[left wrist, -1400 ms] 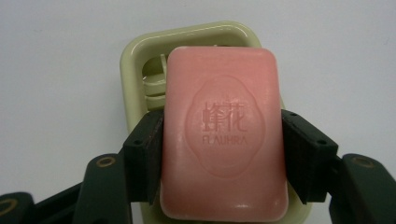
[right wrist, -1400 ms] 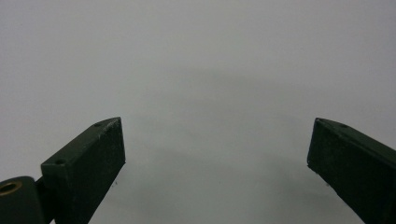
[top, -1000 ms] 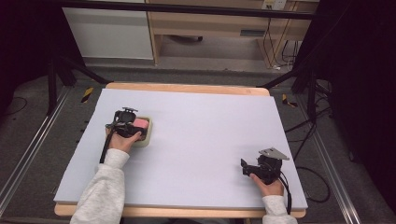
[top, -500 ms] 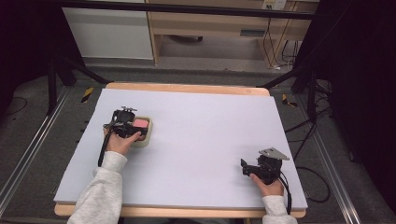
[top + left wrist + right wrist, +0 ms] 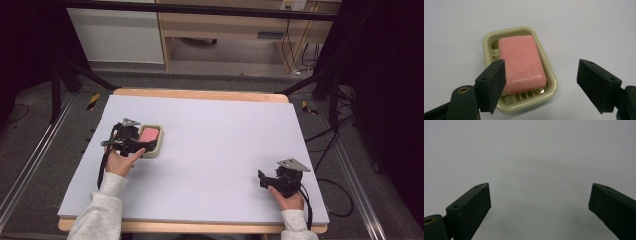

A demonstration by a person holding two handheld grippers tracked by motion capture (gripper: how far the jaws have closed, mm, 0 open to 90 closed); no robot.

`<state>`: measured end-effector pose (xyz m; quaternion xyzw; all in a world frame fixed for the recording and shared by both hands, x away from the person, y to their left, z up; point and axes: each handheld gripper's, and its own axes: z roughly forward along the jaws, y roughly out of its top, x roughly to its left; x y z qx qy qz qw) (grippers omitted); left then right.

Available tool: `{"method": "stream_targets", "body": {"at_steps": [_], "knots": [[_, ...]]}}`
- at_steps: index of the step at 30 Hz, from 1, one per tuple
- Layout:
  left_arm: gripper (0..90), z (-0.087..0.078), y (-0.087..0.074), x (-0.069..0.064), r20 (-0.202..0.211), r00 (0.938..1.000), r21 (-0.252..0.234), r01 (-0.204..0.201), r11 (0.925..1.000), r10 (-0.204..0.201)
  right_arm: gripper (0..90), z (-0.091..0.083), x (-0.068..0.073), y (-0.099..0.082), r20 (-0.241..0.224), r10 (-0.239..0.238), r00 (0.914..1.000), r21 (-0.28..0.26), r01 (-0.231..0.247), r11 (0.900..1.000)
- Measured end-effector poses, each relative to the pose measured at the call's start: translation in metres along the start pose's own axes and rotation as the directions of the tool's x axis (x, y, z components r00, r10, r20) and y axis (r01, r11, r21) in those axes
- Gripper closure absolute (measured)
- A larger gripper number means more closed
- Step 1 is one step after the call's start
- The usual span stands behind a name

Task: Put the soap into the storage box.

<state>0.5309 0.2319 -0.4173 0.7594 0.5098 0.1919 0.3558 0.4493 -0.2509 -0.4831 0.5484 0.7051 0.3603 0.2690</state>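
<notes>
A pink soap bar (image 5: 522, 62) lies flat in a cream soap dish (image 5: 550, 93) on the pale table (image 5: 215, 140). In the high view the soap (image 5: 149, 134) and dish (image 5: 158, 145) sit at the table's left. My left gripper (image 5: 136, 144) is just beside the dish on its left. Its jaws have just been opening and now stand wide apart, with the left gripper (image 5: 541, 72) drawn back from the soap and pressing on nothing. My right gripper (image 5: 262, 178) rests low at the front right. The right gripper (image 5: 539, 195) is open over bare table.
The table's wooden edge (image 5: 200, 94) runs along the far side. Metal rails (image 5: 30, 160) flank the table on the floor, and cables (image 5: 320, 145) trail at the right. A wooden cabinet (image 5: 225, 30) stands beyond the table.
My left gripper has pulled back from over the dish toward the left and the person, uncovering the soap. The right gripper has stayed still.
</notes>
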Motion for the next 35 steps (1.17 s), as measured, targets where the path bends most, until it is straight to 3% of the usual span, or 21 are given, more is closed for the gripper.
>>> {"method": "stream_targets", "body": {"at_steps": [8,12,18,26,35], "knots": [[23.0,-0.007,-0.022,-0.001,0.012,0.9995,-0.041,-0.027,0.9988,0.028,4.5,0.0,-0.001,0.0,0.007,0.006,1.0,-0.005,-0.006,1.0],[22.6,-0.013,-0.03,0.001,0.023,0.9995,-0.064,-0.022,0.9977,0.024,4.5,0.0,-0.003,-0.001,0.011,0.006,0.9999,-0.004,-0.006,1.0],[22.4,-0.022,-0.048,0.002,0.004,0.9997,-0.099,-0.022,0.9949,0.022,4.5,0.0,-0.003,-0.001,0.011,0.015,0.9998,-0.002,-0.015,0.9999],[22.0,-0.028,-0.069,0.007,0.005,1.0,-0.099,0.007,0.995,-0.006,4.5,0.0,-0.003,-0.002,0.01,0.009,0.9999,-0.001,-0.009,1.0],[22.1,-0.03,-0.09,0.011,-0.01,0.9999,-0.073,0.01,0.9973,-0.01,4.5,-0.001,-0.002,-0.002,0.009,0.007,0.9999,-0.003,-0.007,1.0]]}}
